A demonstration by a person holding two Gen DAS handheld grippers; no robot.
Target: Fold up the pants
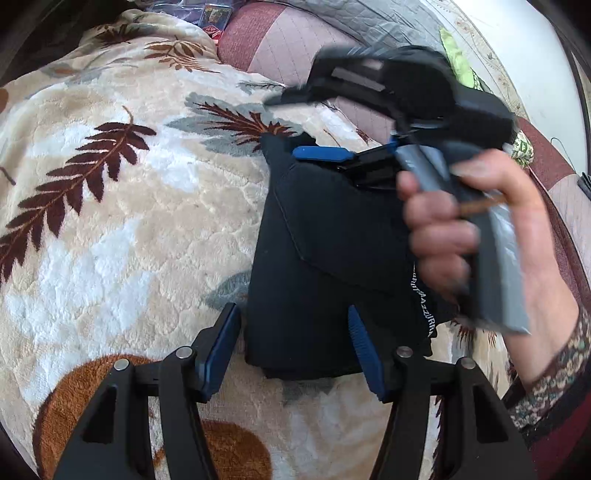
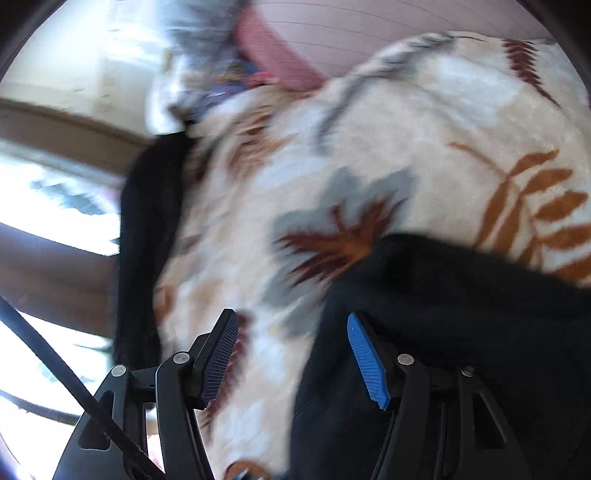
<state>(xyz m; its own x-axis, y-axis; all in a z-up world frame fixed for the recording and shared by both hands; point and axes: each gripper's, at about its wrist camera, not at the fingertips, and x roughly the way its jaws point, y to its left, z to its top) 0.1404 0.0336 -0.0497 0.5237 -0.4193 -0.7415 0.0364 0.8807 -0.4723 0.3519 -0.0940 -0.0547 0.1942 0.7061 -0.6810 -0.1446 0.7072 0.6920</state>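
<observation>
The black pants [image 1: 325,251] lie folded into a compact bundle on the leaf-patterned blanket [image 1: 122,206], with white lettering along the right edge. My left gripper [image 1: 291,350] is open, its blue pads either side of the bundle's near edge, just above it. My right gripper [image 1: 332,153], held in a hand, shows in the left wrist view over the bundle's far end; one blue finger lies flat on the cloth. In the blurred right wrist view my right gripper [image 2: 295,354] is open, with the pants [image 2: 461,314] beneath its right finger.
A pink quilted sofa cushion [image 1: 280,40] lies behind the blanket, with a grey quilt [image 1: 388,22] and a green item [image 1: 458,55] further back. A dark cloth strip [image 2: 147,229] hangs at the blanket's left edge in the right wrist view, with a bright window beyond.
</observation>
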